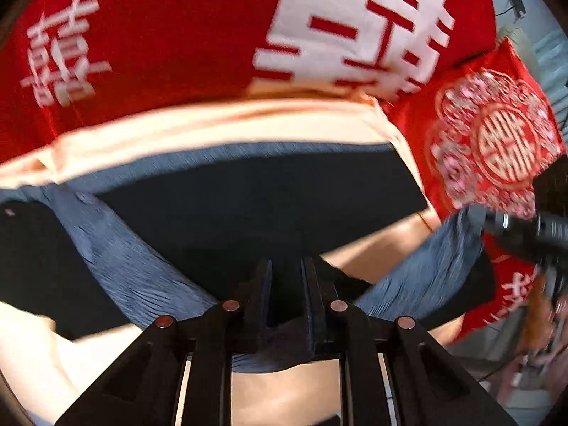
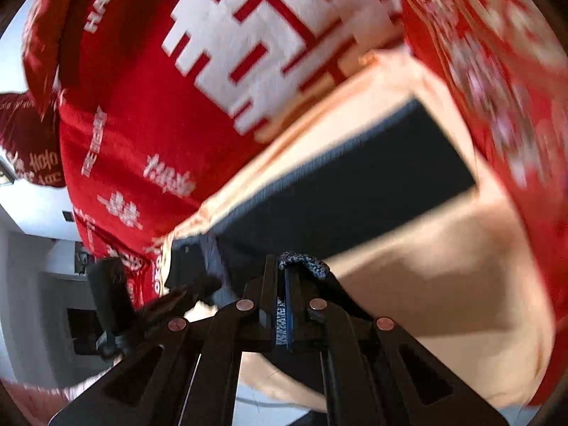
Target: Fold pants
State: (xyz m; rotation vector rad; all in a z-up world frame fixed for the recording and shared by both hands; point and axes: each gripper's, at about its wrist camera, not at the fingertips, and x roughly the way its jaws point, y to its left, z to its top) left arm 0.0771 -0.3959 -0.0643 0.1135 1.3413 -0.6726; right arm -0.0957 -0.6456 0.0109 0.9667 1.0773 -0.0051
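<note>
Dark navy pants [image 1: 248, 191] with a grey-blue ribbed waistband lie on a cream sheet [image 1: 213, 127]. My left gripper [image 1: 285, 277] is shut on the ribbed waistband [image 1: 117, 248], which stretches left and right from the jaws. My right gripper [image 2: 280, 266] is shut on a bunch of the same speckled waistband [image 2: 309, 266]; the dark pants [image 2: 355, 184] stretch away ahead of it. The other gripper shows at the right edge of the left wrist view [image 1: 532, 230] and at the lower left of the right wrist view [image 2: 117, 305]. Both views are blurred.
A red blanket with white characters [image 1: 177, 35] lies beyond the sheet. A red patterned pillow [image 1: 497, 135] sits to the right. In the right wrist view the blanket [image 2: 142, 124] fills the left and the pillow [image 2: 497, 71] the upper right. Room floor and furniture [image 2: 35, 266] lie beyond the bed edge.
</note>
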